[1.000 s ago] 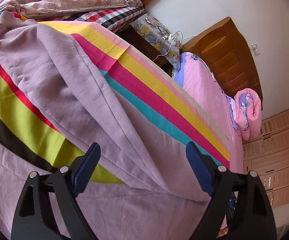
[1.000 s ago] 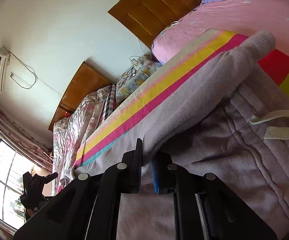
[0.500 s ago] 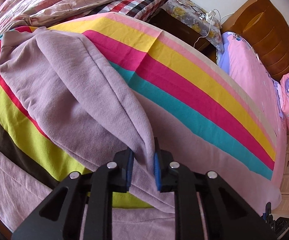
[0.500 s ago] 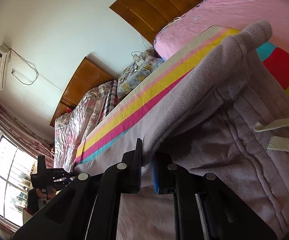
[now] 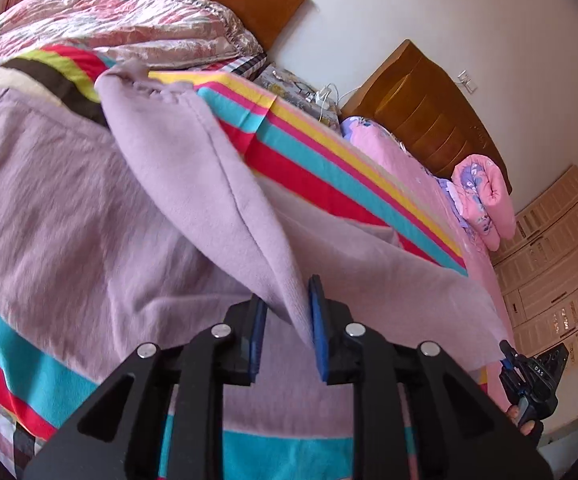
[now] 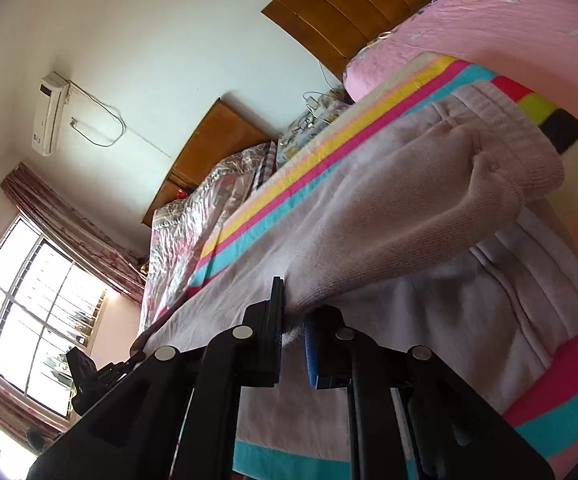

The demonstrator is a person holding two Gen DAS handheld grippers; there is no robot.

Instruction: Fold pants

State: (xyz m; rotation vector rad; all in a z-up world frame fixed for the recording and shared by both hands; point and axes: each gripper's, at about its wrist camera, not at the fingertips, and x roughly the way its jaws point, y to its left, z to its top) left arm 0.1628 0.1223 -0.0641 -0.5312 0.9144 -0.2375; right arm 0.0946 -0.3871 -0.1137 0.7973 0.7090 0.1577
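Left wrist view: pants (image 5: 89,208) lie on a striped blanket (image 5: 329,168) on the bed, one fold lifted. The left gripper (image 5: 287,320), whose jaws just eased wider, grasps that fold. The right gripper (image 6: 292,332) is clenched on the waistband (image 6: 429,208) edge.

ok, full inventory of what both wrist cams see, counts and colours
pants: 1, lilac, on striped sheet, a fold lifted by both grippers
striped sheet: 1, multicolour, on near bed
pink bed: 1, far side
headboards: 2, brown wood, against wall
floral quilt: 1, pinkish, heaped on the other bed
air conditioner: 1, white, on wall
window: 1, curtained
left gripper: 1, black, fabric between pads, jaws just reopened slightly
right gripper: 1, black, shut on pants
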